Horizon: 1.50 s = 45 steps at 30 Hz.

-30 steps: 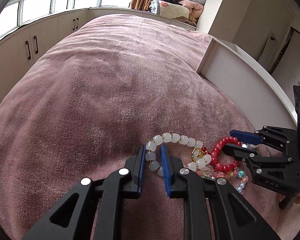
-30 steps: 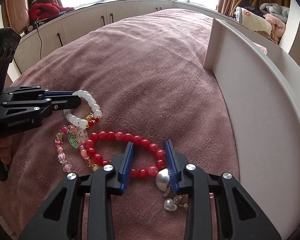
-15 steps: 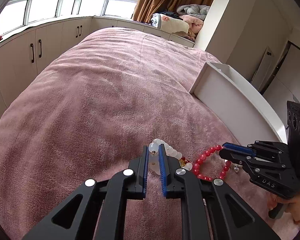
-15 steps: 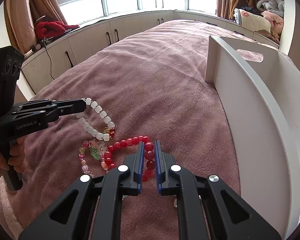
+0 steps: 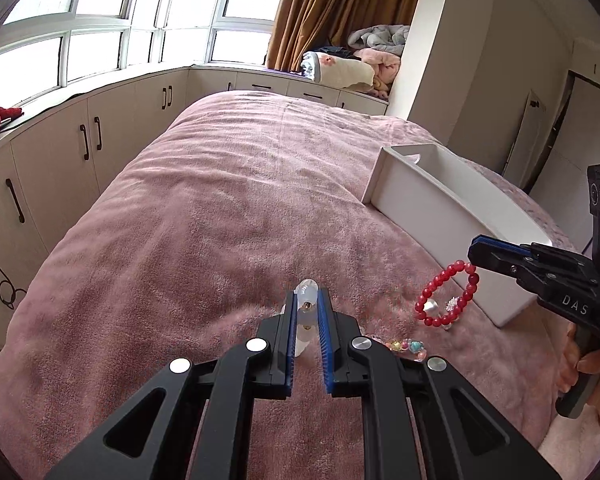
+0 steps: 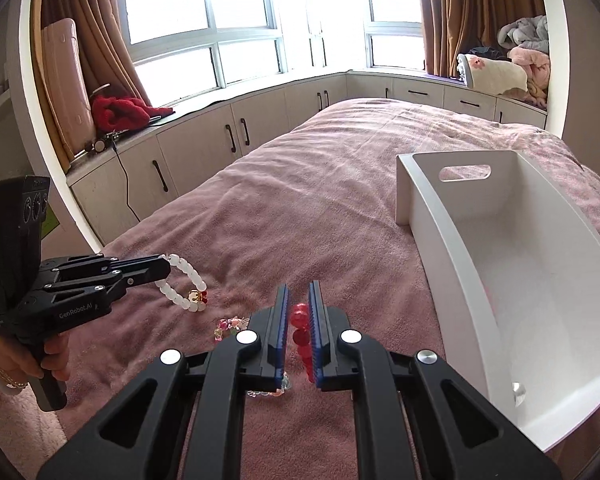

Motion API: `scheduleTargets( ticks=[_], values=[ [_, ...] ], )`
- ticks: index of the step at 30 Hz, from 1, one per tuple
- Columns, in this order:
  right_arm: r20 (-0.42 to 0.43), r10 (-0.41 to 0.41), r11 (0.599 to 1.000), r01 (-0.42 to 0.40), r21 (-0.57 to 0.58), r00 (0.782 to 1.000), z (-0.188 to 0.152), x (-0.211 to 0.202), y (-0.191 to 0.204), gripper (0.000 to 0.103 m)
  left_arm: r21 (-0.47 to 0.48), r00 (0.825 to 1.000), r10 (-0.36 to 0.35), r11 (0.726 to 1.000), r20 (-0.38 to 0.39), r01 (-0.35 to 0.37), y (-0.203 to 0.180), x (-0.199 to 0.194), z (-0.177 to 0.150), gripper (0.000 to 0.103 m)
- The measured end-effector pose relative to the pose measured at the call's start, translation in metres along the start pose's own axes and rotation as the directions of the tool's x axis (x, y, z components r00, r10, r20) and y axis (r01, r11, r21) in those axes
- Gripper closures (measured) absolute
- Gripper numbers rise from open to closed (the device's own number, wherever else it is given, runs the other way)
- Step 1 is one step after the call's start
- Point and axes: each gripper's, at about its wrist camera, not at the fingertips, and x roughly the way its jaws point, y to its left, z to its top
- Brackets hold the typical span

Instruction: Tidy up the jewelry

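Tongs, left point(image 6: 162, 266): clamped on white bead bracelet point(image 6: 182, 280), which hangs clear above the bed point(image 5: 220, 216). Loose multicoloured bracelet point(image 6: 228, 325): lying on the blanket between the two tools. Tongs, right point(image 6: 299, 312): clamped on red bead bracelet point(image 5: 448, 296), dangling with silver charms just beside the white bin point(image 6: 460, 264). Handling: both strands light, limp, likely to swing; smooth beads may slip, so a hold across the bead string suits best. Clearance: bin open-topped, near wall tall; bracelet must lift over its rim. Bed beyond offers ample room.
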Motion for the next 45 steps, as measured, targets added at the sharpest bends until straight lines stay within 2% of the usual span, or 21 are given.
scheduleTargets(
  ticks=[6,9,11,12,13,17,19,21,29,32,35,37,40,42,44,45],
  values=[
    [0.081,0.012,0.999,-0.016,0.049,0.997,0.003,-0.036,-0.013,0.092,-0.011,1.000,0.015,1.000,0.010,-0.015,-0.008,-0.019,-0.007,0.088],
    [0.070,0.017,0.998,-0.021,0.065,0.997,0.002,-0.043,-0.019,0.090,-0.039,1.000,0.013,0.999,-0.002,-0.013,-0.009,-0.023,-0.012,0.088],
    [0.011,0.017,0.999,-0.017,0.043,1.000,-0.004,-0.039,-0.017,0.073,-0.039,1.000,0.026,0.999,-0.015,-0.027,-0.009,-0.022,-0.015,0.088],
    [-0.020,0.014,1.000,-0.014,0.023,1.000,-0.008,-0.035,-0.013,0.059,-0.036,0.999,0.029,0.999,-0.019,-0.030,-0.010,-0.022,-0.016,0.088],
    [-0.055,0.009,1.000,-0.009,0.000,0.998,-0.013,-0.031,-0.008,0.055,-0.035,0.999,0.031,0.999,-0.020,-0.032,-0.010,-0.022,-0.016,0.088],
    [-0.207,-0.011,0.995,-0.010,-0.104,0.978,-0.037,-0.001,0.011,0.056,-0.059,0.999,0.023,0.998,-0.024,-0.025,-0.006,-0.021,-0.017,0.087],
    [-0.256,-0.022,0.988,-0.017,-0.152,0.967,-0.047,0.013,0.019,0.063,-0.076,0.999,0.017,0.997,-0.030,-0.020,-0.002,-0.019,-0.017,0.087],
    [-0.277,-0.049,0.982,-0.004,-0.189,0.959,-0.054,0.024,0.024,0.074,-0.092,0.999,0.008,0.996,-0.031,-0.010,0.002,-0.019,-0.017,0.087],
    [-0.375,-0.100,0.980,0.026,-0.199,0.921,-0.068,0.060,0.015,0.075,-0.134,0.999,-0.034,0.991,-0.019,0.031,0.011,-0.014,-0.014,0.087],
    [-0.399,-0.089,0.983,0.016,-0.183,0.913,-0.071,0.068,0.011,0.074,-0.130,0.999,-0.029,0.991,-0.033,0.025,0.012,-0.008,-0.013,0.087],
    [-0.417,-0.064,0.989,0.002,-0.148,0.907,-0.071,0.073,0.006,0.072,-0.134,0.995,0.023,0.990,-0.099,-0.036,0.016,0.002,-0.017,0.084],
    [-0.414,-0.053,0.990,-0.006,-0.141,0.909,-0.071,0.073,0.005,0.070,-0.117,0.985,0.074,0.989,-0.153,-0.093,0.019,0.009,-0.023,0.083],
    [-0.421,-0.053,0.990,-0.008,-0.144,0.906,-0.073,0.072,0.005,0.066,-0.056,0.961,0.174,0.980,-0.216,-0.190,0.022,0.019,-0.031,0.075],
    [-0.436,-0.044,0.993,-0.006,-0.114,0.899,-0.074,0.072,0.001,0.062,-0.071,0.952,0.173,0.978,-0.254,-0.196,0.027,0.025,-0.034,0.067],
    [-0.454,-0.022,0.998,-0.009,-0.066,0.891,-0.073,0.071,-0.005,0.059,-0.095,0.945,0.159,0.977,-0.285,-0.193,0.032,0.032,-0.038,0.064],
    [-0.464,-0.001,0.999,-0.022,-0.044,0.886,-0.072,0.072,-0.007,0.050,-0.096,0.943,0.155,0.977,-0.295,-0.190,0.033,0.035,-0.039,0.061]
  ],
)
